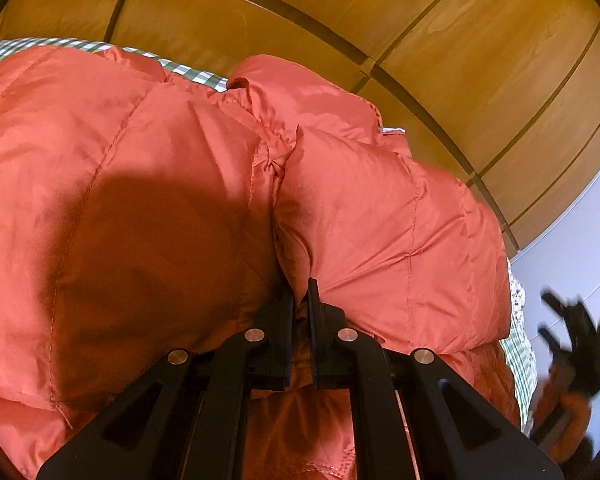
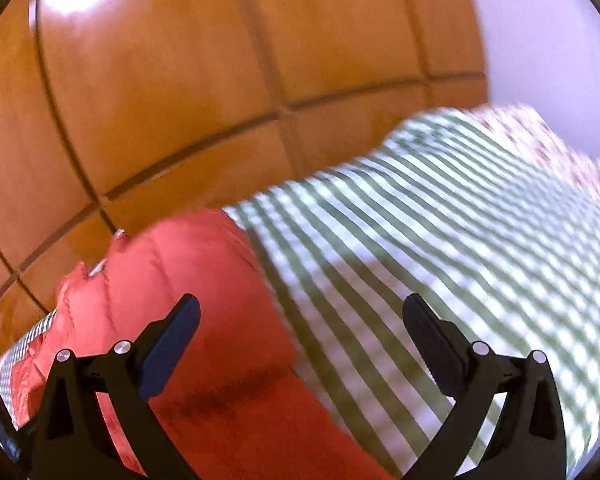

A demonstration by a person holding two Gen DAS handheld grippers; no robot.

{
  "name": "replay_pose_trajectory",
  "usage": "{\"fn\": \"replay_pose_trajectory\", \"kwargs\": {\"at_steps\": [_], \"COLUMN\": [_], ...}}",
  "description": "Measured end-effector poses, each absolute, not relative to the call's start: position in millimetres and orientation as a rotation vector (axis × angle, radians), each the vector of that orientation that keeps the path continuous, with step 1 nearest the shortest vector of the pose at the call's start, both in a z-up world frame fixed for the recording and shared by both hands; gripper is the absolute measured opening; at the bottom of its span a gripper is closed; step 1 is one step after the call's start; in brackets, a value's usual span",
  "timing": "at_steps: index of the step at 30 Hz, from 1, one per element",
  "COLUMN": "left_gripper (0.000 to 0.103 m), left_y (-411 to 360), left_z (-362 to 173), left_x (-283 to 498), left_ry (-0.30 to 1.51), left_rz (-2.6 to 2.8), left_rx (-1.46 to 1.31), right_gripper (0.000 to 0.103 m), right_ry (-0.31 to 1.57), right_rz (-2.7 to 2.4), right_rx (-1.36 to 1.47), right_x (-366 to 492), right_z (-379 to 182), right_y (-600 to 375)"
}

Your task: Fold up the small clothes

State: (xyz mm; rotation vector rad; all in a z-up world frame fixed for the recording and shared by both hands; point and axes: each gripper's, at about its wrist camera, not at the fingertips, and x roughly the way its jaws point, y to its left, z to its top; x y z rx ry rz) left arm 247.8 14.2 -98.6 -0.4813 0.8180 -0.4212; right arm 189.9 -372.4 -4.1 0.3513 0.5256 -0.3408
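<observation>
An orange quilted puffer jacket (image 1: 148, 168) fills the left wrist view, lying on a green-and-white checked cloth (image 1: 188, 70). My left gripper (image 1: 301, 296) is shut on a fold of the jacket's fabric near its middle seam. In the right wrist view the jacket (image 2: 204, 280) lies at the lower left on the checked cloth (image 2: 460, 220). My right gripper (image 2: 300, 312) is open and empty, above the jacket's edge and the cloth. It also shows blurred at the far right of the left wrist view (image 1: 576, 332).
A brown wooden panelled wall (image 1: 420, 32) runs behind the cloth in both views (image 2: 160, 100). A pale wall (image 2: 548, 40) is at the upper right. A floral-patterned fabric edge (image 2: 540, 136) borders the checked cloth.
</observation>
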Motion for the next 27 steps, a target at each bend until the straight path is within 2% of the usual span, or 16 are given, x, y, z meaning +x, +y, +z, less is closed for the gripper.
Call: {"fn": "replay_pose_trajectory", "kwargs": {"at_steps": [3, 7, 10, 16, 18, 19, 20, 22, 27], "left_gripper": [0.005, 0.005, 0.005, 0.005, 0.01, 0.024, 0.043, 0.06, 0.061], "left_y": [16.0, 16.2, 15.7, 15.9, 15.0, 14.1, 13.7, 11.4, -1.6], "left_z": [-100.6, -103.3, -104.6, -102.1, -96.1, -91.0, -87.8, -75.9, -64.6], "left_x": [245.8, 248.1, 248.7, 250.1, 251.5, 253.3, 254.3, 256.6, 271.4], "left_ry": [0.817, 0.82, 0.822, 0.828, 0.841, 0.848, 0.851, 0.837, 0.839], "left_rz": [-0.425, -0.429, -0.437, -0.444, -0.442, -0.448, -0.459, -0.472, -0.432], "left_rx": [-0.488, -0.498, -0.5, -0.506, -0.511, -0.526, -0.541, -0.573, -0.48], "right_gripper": [0.101, 0.101, 0.101, 0.101, 0.101, 0.101, 0.101, 0.101, 0.101], "right_ry": [0.554, 0.684, 0.718, 0.74, 0.739, 0.74, 0.748, 0.77, 0.681], "right_rz": [-0.326, -0.417, -0.437, -0.46, -0.44, -0.432, -0.416, -0.386, -0.352], "right_rx": [0.284, 0.203, 0.251, 0.209, 0.246, 0.257, 0.27, 0.29, 0.337], "right_x": [239.7, 293.4, 300.3, 306.3, 306.1, 305.8, 304.6, 305.1, 252.9], "right_z": [-8.9, -54.7, -78.3, -81.6, -81.9, -81.7, -80.7, -75.2, -44.4], "right_y": [-365.5, -371.2, -379.6, -375.5, -380.6, -382.8, -383.5, -384.8, -380.1]}}
